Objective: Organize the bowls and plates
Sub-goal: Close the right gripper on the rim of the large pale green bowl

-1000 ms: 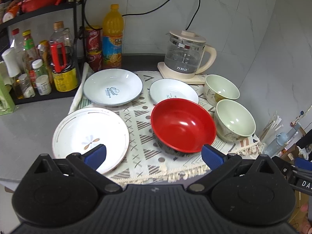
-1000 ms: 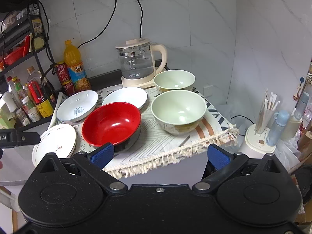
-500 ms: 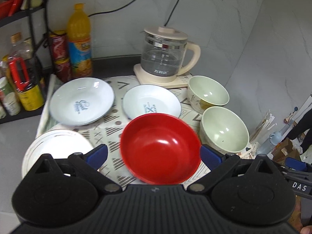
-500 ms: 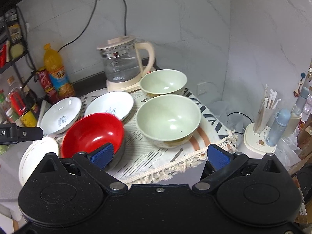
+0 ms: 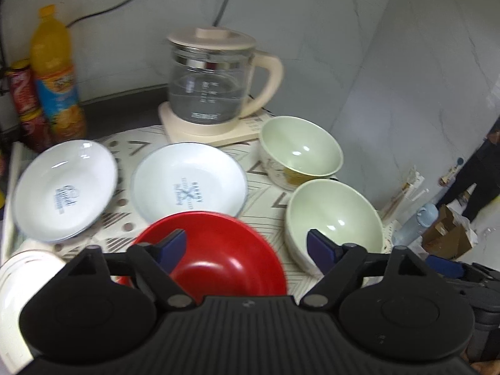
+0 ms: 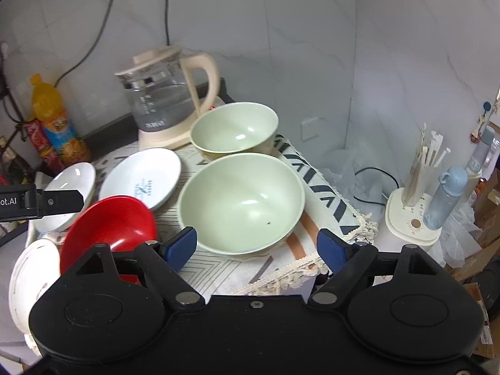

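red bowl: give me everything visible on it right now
The red bowl is round, glossy and plain red inside, looks like plastic or lacquer, upright and empty. It sits on the patterned cloth, in front of a white dish and beside the near green bowl, apart from it. The left gripper hangs over it, jaws open and just narrowing, not touching.

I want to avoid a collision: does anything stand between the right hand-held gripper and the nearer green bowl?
Nothing visible does. The right hand-held gripper is open, and the nearer green bowl lies straight ahead of it on the patterned cloth.
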Motion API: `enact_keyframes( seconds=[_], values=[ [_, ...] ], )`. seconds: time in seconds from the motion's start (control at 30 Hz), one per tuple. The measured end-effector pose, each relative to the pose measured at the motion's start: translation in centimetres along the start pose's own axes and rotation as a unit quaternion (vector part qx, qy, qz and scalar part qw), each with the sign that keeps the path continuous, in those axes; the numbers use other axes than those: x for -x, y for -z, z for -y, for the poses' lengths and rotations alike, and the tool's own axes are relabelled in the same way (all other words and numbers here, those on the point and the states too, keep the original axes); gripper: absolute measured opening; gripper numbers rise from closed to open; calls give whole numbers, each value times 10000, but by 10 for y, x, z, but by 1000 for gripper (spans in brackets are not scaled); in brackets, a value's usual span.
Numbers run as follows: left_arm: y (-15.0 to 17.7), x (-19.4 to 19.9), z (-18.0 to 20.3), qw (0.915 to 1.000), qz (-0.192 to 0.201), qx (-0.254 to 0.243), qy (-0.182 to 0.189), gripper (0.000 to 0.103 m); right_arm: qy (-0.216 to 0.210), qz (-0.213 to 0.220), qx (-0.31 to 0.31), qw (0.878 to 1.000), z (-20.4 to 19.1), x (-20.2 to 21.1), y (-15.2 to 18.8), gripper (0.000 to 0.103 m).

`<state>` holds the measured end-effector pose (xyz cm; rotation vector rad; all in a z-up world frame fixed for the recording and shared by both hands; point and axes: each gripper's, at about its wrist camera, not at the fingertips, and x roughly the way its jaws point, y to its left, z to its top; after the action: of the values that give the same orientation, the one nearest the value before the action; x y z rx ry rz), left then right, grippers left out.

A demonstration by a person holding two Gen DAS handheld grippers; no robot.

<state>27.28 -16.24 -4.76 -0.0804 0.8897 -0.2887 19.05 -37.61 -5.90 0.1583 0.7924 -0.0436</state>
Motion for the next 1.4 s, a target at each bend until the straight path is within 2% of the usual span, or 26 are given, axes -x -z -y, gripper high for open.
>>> enact_keyframes(
  seconds=[0.07,0.5,0.8,0.9,0.97,1.1,1.37,1.4],
  values=[
    [-4,-11,4,9999,-109,-49,97,69,62,-76,-50,9999,3,-8,-2,77],
    [-28,-76,27,9959,-617,-478,450,65,388,-452,-582,9965,24,-54,-15,68],
    [-37,-119,39,9895,-1010,-776,680,56,511,-795,-1039,9901,37,-83,-14,55],
    [-38,-134,40,9867,-1188,-831,736,51,560,-921,-1171,9873,38,-93,-12,48],
    [-38,-142,42,9844,-1303,-883,787,47,576,-1025,-1264,9850,39,-99,-10,39],
    [-36,-158,45,9796,-1542,-958,861,33,576,-1143,-1460,9810,40,-110,-7,38],
    [-32,-177,45,9759,-1828,-962,710,13,437,-1299,-1628,9771,38,-124,-5,13],
    [-32,-178,44,9763,-1822,-923,714,12,432,-1323,-1627,9768,38,-126,-5,13]
  ],
)
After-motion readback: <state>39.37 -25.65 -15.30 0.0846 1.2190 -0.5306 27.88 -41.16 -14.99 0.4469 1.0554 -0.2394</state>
